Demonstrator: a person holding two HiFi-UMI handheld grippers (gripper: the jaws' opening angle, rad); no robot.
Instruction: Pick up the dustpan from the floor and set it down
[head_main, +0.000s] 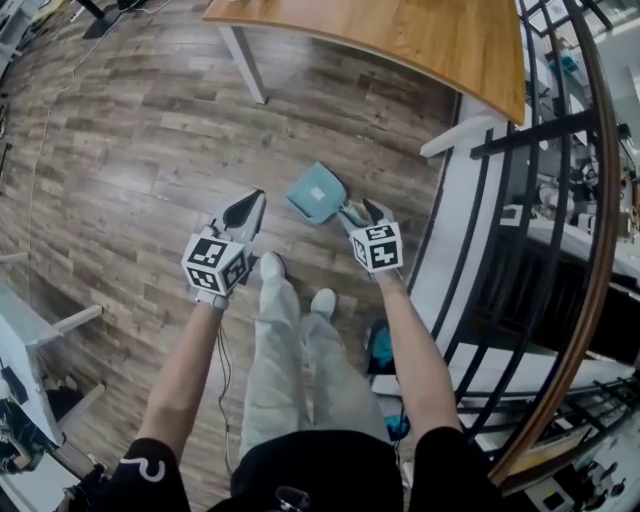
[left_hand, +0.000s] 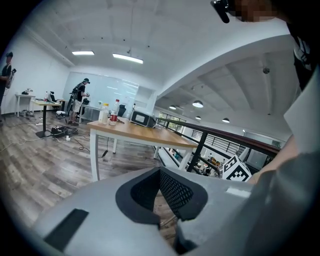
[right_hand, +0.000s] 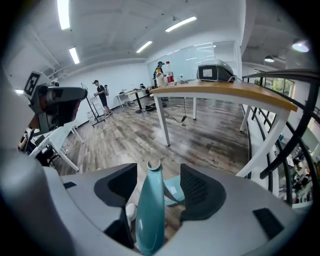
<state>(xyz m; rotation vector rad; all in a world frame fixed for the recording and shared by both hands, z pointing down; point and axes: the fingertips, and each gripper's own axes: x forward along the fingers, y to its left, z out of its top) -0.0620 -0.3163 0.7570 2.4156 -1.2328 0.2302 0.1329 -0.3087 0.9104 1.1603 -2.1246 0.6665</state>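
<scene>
Standing between the parted right tongs (right_hand: 158, 175) is the dustpan's (right_hand: 150, 215) handle.

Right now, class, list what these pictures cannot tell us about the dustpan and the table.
- Head view: the dustpan's handle end is hidden by the right hand-held gripper.
- Right gripper view: the pan is mostly behind its handle; its white label is too small to read.
- Same view: the table's bottles, too small to identify.

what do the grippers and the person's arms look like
Both the left gripper and right gripper are light grey with black textured pads, each carrying a white cube of black square markers. A thin cable hangs from the left one. The person wears black short sleeves.
</scene>
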